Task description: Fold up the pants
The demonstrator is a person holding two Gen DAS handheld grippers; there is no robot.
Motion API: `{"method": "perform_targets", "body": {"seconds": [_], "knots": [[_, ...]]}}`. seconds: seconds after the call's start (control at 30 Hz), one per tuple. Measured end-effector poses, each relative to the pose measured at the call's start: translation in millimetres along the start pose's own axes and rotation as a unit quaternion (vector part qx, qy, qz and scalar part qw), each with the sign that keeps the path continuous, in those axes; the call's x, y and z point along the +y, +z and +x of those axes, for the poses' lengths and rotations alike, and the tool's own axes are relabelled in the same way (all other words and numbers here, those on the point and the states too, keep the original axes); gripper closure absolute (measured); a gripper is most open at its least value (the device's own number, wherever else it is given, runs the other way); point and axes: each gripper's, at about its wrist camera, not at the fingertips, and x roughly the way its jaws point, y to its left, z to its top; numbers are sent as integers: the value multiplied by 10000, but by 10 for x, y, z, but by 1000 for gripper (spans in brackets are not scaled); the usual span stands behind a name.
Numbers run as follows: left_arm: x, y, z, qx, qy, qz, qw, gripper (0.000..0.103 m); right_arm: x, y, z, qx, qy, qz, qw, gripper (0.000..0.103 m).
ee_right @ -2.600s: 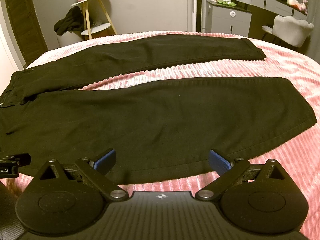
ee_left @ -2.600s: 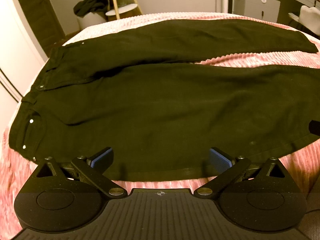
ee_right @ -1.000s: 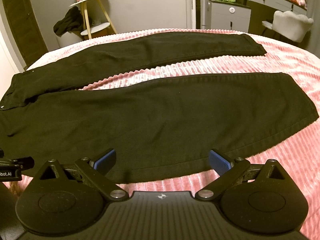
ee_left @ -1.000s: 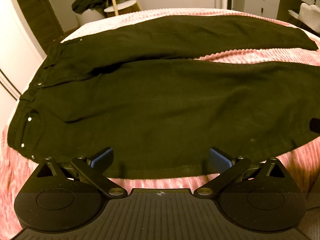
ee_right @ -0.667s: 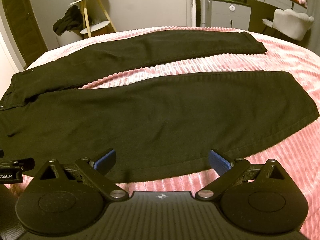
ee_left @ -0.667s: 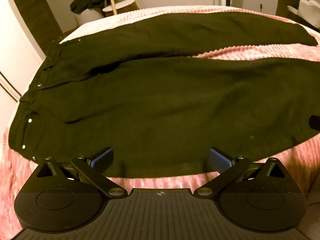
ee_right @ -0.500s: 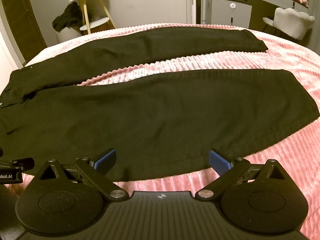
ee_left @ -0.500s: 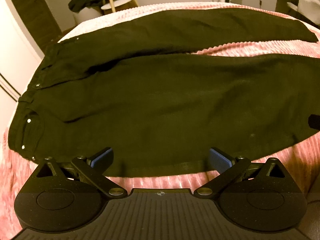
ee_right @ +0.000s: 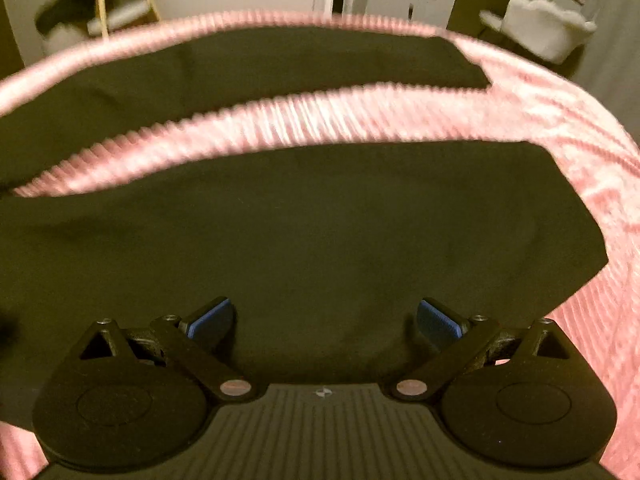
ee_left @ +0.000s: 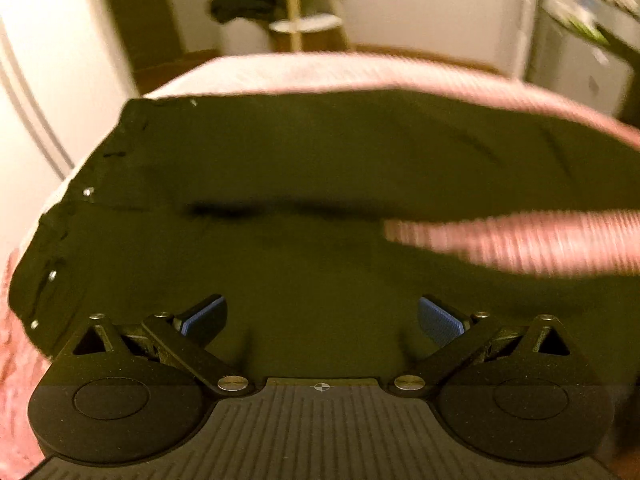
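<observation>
**A:** Start with the left wrist view. What's under it?

**B:** The black pants [ee_left: 280, 184] lie flat on the pink bedspread [ee_left: 520, 240], waistband end to the left, with rivets showing along that edge. The left gripper [ee_left: 320, 316] hangs low over the near hip area, its blue pads [ee_left: 204, 314] spread wide with nothing between them. The frame is smeared, so fine detail is lost.

**A:** Why there?

**B:** My guess — it is lining up on the near edge of the upper leg, so that side can be lifted over the other.

**A:** And the right wrist view?

**B:** The right gripper [ee_right: 324, 320] is also spread and empty, over the lower part of the near leg [ee_right: 320, 232], with the hem [ee_right: 576, 216] off to its right. The far leg [ee_right: 280, 64] lies apart from it, a strip of bedspread between the two.

**A:** So the legs are splayed for a reason?

**B:** Likely — laid open, each edge is reachable. Folding looks not yet begun; both tools would need to close on cloth first.
</observation>
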Motion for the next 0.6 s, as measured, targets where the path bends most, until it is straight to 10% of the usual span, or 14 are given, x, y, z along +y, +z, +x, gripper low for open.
{"method": "perform_targets", "body": {"seconds": [0.17,0.4,0.6], "knots": [[-111,408,374,-613,342,-634,9955,0,-379,15,196,285,845,990,9911,4],[150,446,973,-621,775,-992,9901,0,-319,324,215,995,882,746,9883,7],[400,481,1052,-816,448,-1394,9859,0,-316,1566,-12,-239,1274,1287,9832,11]]}}
